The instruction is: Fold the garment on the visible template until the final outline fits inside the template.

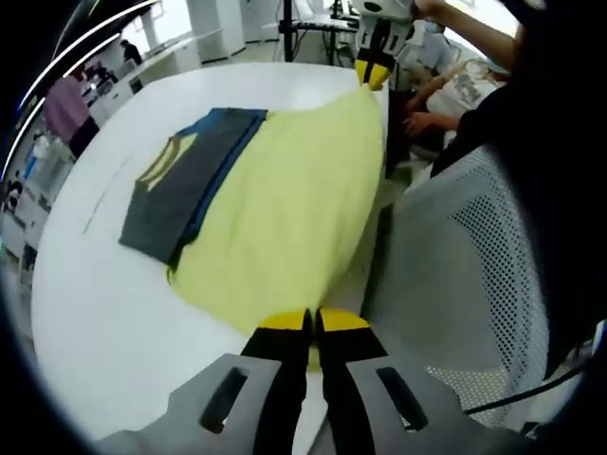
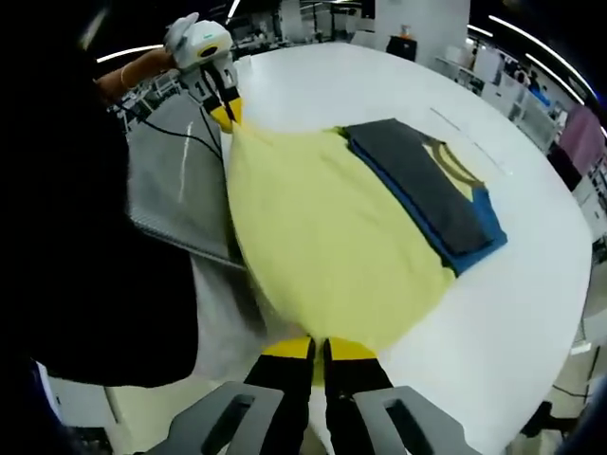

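Yellow garment (image 1: 285, 204): a pale yellow shirt with a dark grey and blue folded part, stretched across the centre of both views, its body lifted between the two grippers.
Grey and blue part (image 1: 185, 180): lies flat on the table, left of centre in the left gripper view and right of centre in the right gripper view (image 2: 432, 190); a yellow curved marking shows on the grey.
Left gripper (image 1: 313, 322): at the bottom centre of its own view, yellow-tipped jaws closed to a thin slit with the near edge of the yellow cloth pinched between them. It also appears at the upper left of the right gripper view (image 2: 226, 112), gripping the far corner of the cloth there.
Right gripper (image 2: 319, 349): at the bottom centre of its own view, jaws drawn together on the yellow hem. In the left gripper view it sits at the top centre (image 1: 372, 72), clamped on the opposite corner.
Table (image 1: 114, 313): white and round, under the garment.
Mesh chair (image 1: 474, 256): white, at the right of the left gripper view, beside the table edge.
Template: cannot tell where it lies.
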Demonstrator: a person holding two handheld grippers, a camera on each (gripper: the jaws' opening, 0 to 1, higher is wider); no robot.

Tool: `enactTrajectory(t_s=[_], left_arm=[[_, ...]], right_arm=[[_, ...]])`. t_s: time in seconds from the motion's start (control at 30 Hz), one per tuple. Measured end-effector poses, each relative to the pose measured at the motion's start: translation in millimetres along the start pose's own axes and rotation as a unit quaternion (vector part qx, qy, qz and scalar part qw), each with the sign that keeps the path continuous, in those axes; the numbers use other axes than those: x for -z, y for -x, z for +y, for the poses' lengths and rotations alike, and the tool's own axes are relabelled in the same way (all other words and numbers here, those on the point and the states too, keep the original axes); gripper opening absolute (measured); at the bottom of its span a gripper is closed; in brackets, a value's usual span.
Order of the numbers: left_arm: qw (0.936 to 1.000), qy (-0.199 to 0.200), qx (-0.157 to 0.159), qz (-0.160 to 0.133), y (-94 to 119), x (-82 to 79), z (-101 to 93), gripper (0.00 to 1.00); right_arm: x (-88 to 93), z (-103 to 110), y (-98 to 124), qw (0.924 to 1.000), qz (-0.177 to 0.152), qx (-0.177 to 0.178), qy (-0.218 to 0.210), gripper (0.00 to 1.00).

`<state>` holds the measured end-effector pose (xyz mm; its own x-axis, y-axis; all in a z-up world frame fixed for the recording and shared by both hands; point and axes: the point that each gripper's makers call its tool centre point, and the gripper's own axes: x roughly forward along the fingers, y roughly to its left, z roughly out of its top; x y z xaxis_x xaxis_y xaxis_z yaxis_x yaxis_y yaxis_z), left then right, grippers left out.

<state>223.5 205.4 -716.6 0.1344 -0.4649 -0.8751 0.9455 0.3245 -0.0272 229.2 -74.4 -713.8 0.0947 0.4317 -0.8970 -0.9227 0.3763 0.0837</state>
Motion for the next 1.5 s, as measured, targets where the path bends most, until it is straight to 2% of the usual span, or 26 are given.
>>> enactTrajectory(t_s=[0.2, 0.33, 0.6, 0.73, 1.07, 1.17, 1.23, 1.5], left_arm=[[0.9999, 0.008, 0.012, 0.006, 7.9, 2.1, -3.7, 0.0], [0.9995, 0.021, 0.023, 0.0, 14.6, -0.5, -8.2, 0.0], [0.9987, 0.007, 0.048, 0.017, 20.3, 2.1, -20.0, 0.0], [0.9985, 0.011, 0.05, 0.018, 23.4, 1.0, -19.5, 0.0], [0.9995, 0.016, 0.027, 0.008, 30.1, -7.4, 0.2, 0.0], [0.9997, 0.017, 0.019, 0.004, 30.7, -11.2, 6.2, 0.0], [1.0, 0.007, -0.002, -0.002, 29.7, -14.6, 16.8, 0.0], [0.9995, 0.02, -0.022, -0.01, 27.7, -22.0, 38.7, 0.0]], right_arm=[[-3.8, 9.1, 5.5, 0.9993, -0.019, -0.025, -0.019, 0.0], [-2.8, 14.7, 8.4, 0.999, -0.013, -0.036, -0.021, 0.0], [-5.6, 27.2, 17.4, 0.9983, 0.001, -0.057, -0.015, 0.0], [-10.0, 29.0, 21.4, 0.9983, 0.002, -0.058, -0.004, 0.0], [-16.3, 13.8, 24.3, 0.9992, 0.007, -0.037, 0.013, 0.0], [-19.2, 5.6, 25.4, 0.9995, 0.006, -0.026, 0.015, 0.0], [-22.2, -2.8, 25.7, 0.9998, 0.003, -0.016, 0.015, 0.0], [-31.3, -26.0, 25.0, 0.9996, -0.007, 0.014, 0.022, 0.0]])
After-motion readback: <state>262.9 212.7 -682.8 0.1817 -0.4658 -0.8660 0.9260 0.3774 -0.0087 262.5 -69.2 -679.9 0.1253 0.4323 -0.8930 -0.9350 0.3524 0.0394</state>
